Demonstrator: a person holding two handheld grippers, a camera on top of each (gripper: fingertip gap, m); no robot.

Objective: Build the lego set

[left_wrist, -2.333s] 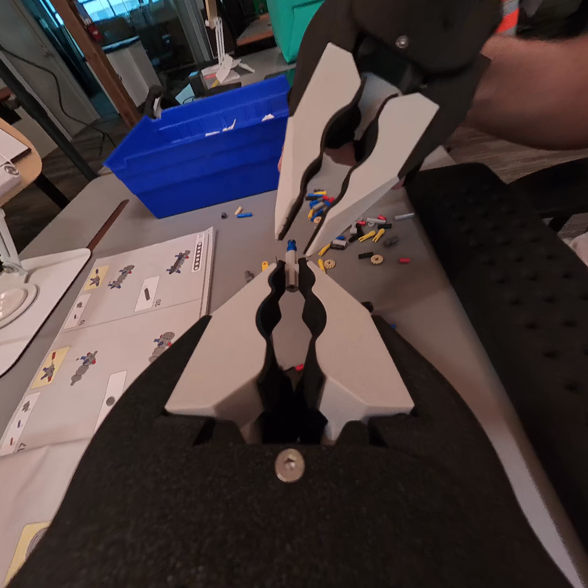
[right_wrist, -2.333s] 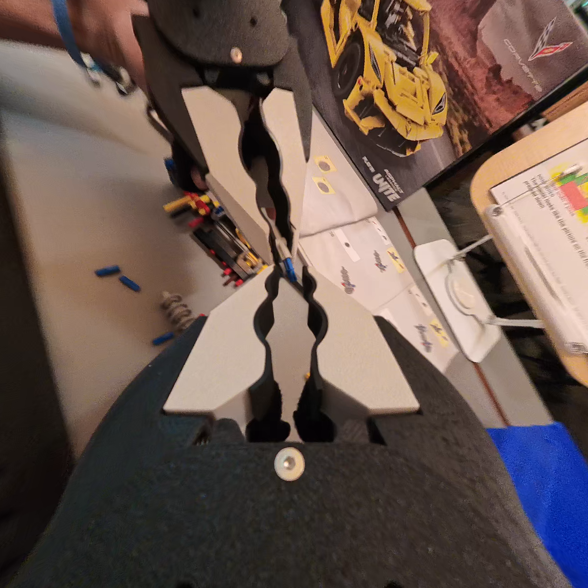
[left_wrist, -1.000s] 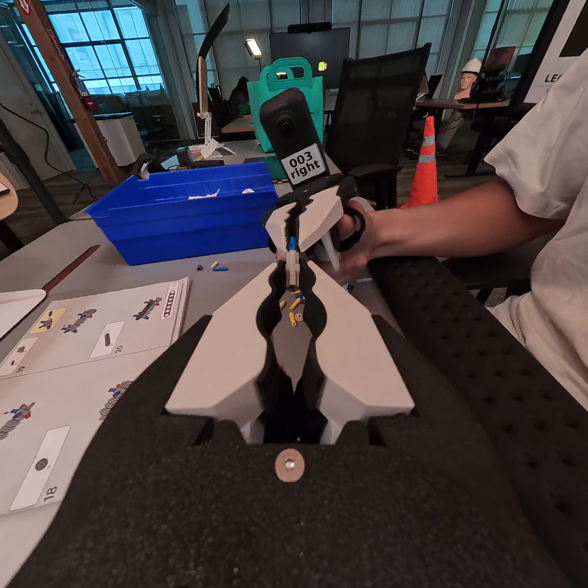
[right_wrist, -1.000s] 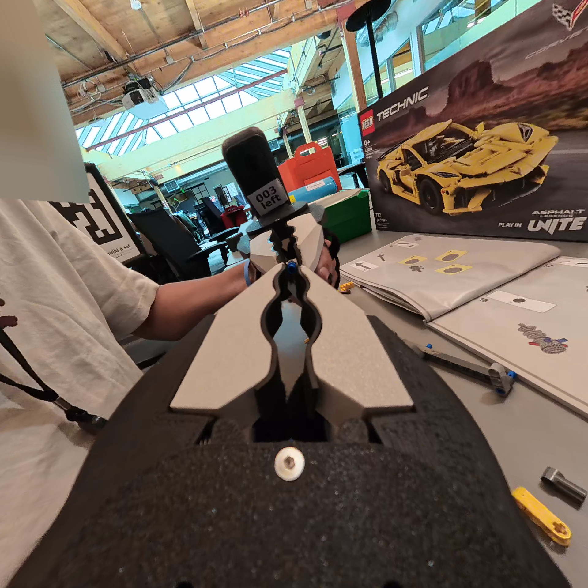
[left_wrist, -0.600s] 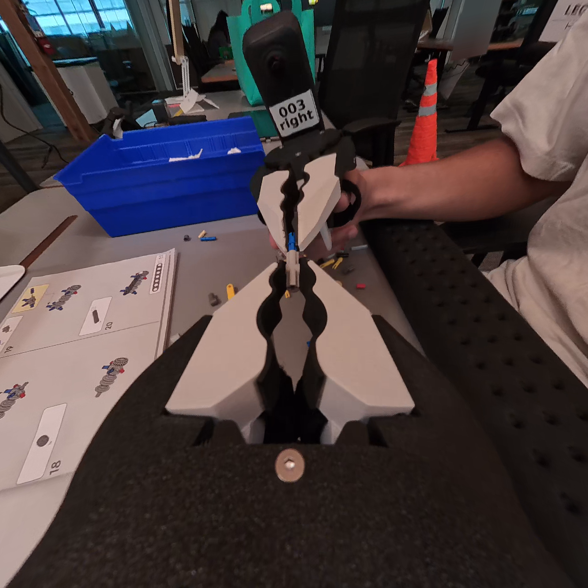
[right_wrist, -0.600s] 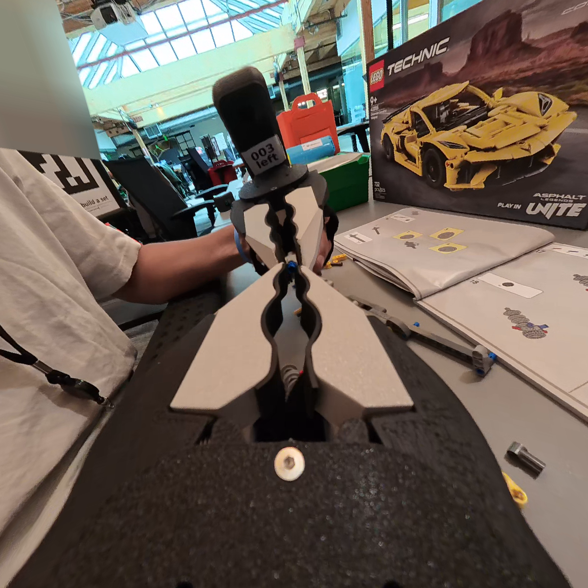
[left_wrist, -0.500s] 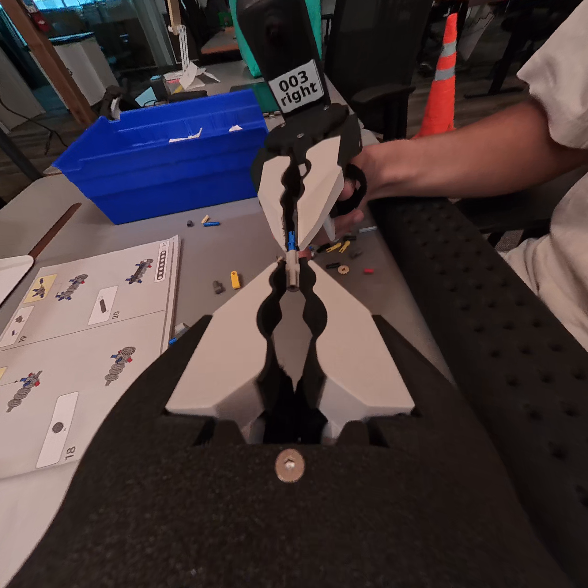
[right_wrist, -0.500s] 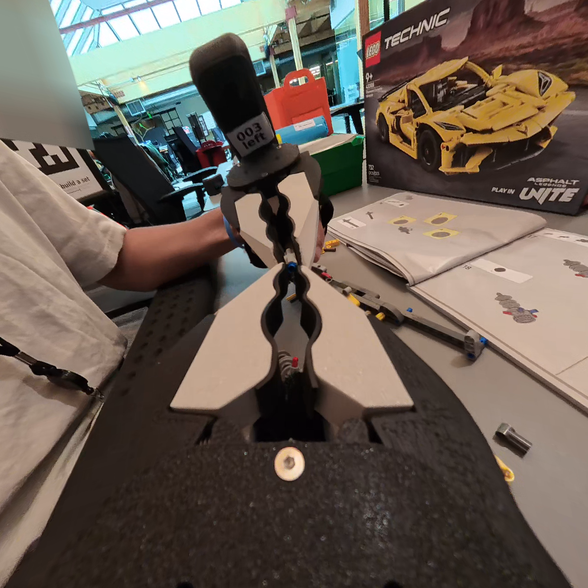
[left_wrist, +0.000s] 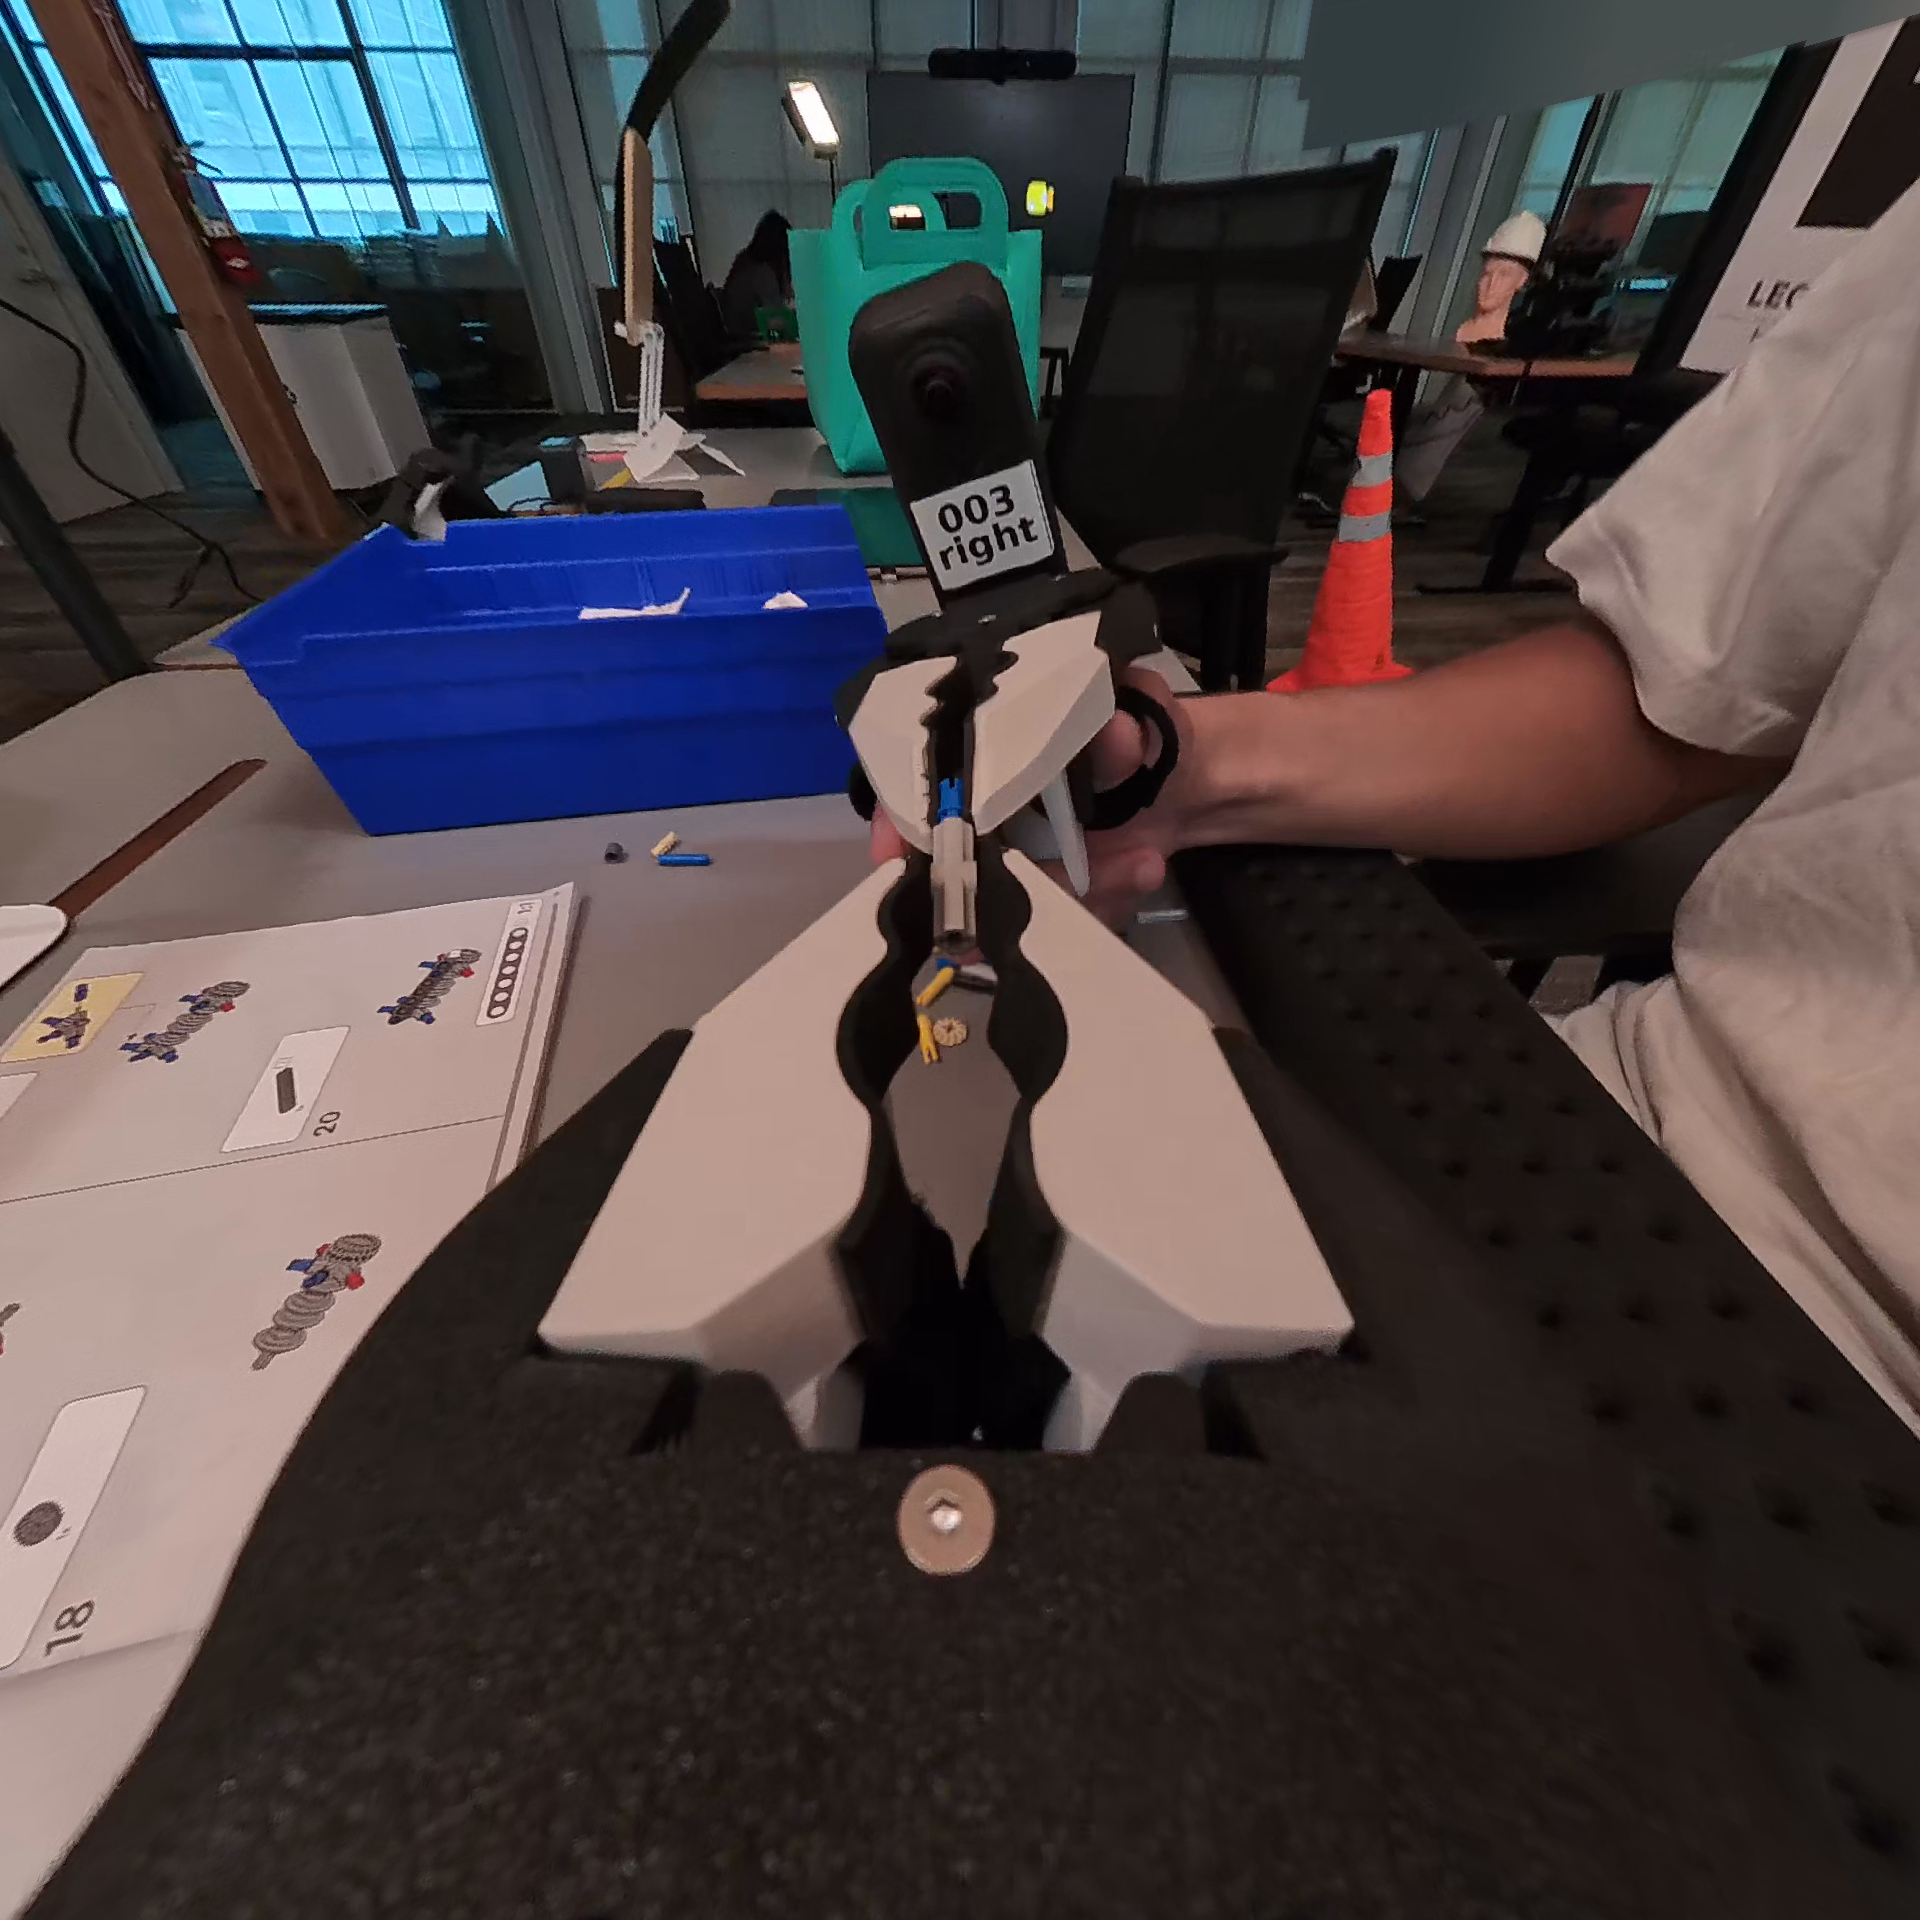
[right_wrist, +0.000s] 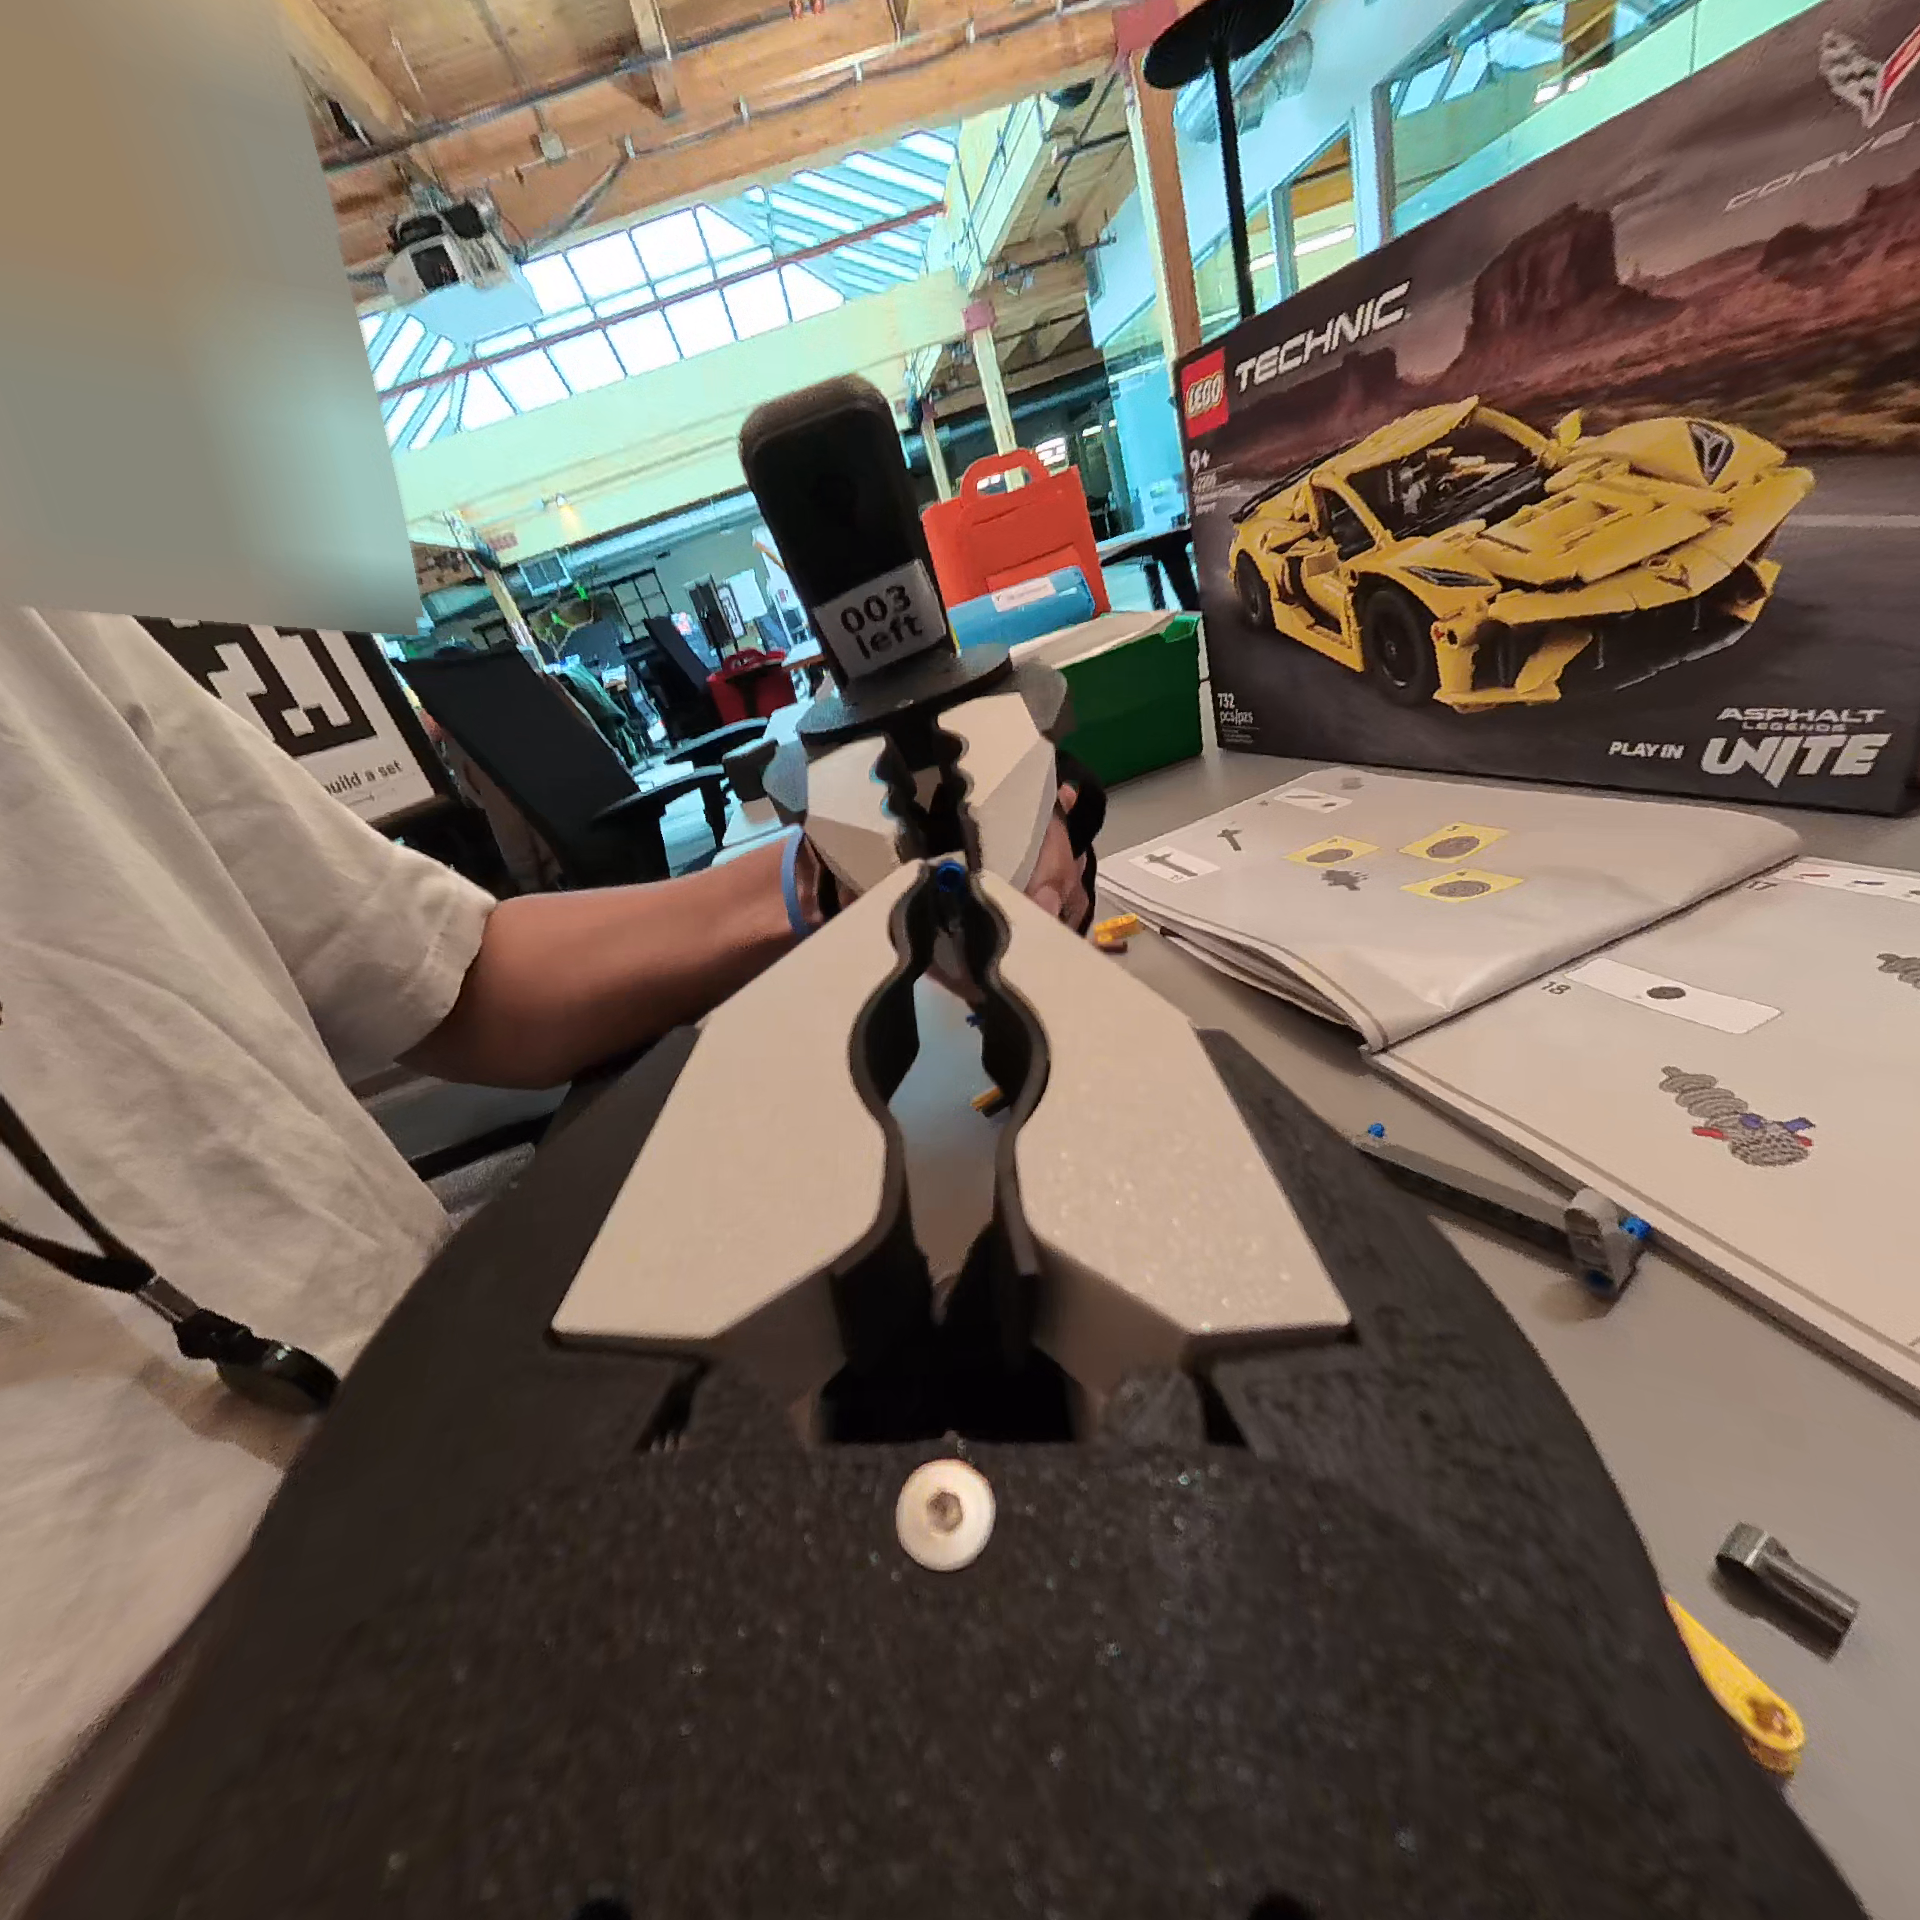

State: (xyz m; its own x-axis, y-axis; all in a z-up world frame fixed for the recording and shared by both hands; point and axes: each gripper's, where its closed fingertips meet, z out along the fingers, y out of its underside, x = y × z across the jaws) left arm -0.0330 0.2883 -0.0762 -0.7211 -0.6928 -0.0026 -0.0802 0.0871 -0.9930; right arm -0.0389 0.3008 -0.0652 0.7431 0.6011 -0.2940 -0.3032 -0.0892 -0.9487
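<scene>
My left gripper (left_wrist: 951, 896) is shut on a small light-grey connector (left_wrist: 951, 878), held in the air above the table. My right gripper (right_wrist: 943, 883) faces it tip to tip and is shut on a blue pin (right_wrist: 947, 875). In the left wrist view the blue pin (left_wrist: 948, 795) sits in the top end of the grey connector, between the right gripper's fingertips (left_wrist: 982, 805). In the right wrist view the left gripper (right_wrist: 928, 831) shows just behind the pin. A person's hand holds each gripper.
A blue bin (left_wrist: 561, 675) stands at the back, an open instruction booklet (left_wrist: 260, 1091) lies to the left, and loose small pieces (left_wrist: 940, 1013) lie below the tips. A black foam mat (left_wrist: 1455, 1091) lies to the right. The set box (right_wrist: 1558, 540), a grey beam (right_wrist: 1507, 1195), a grey sleeve (right_wrist: 1782, 1584) and a yellow piece (right_wrist: 1735, 1704) show in the right wrist view. Both grippers' tips are close together, under 4 cm apart.
The right gripper has shut on the blue pin. Both grippers have swung up from pointing down at the table to about level, staying tip to tip with the joined pieces.
</scene>
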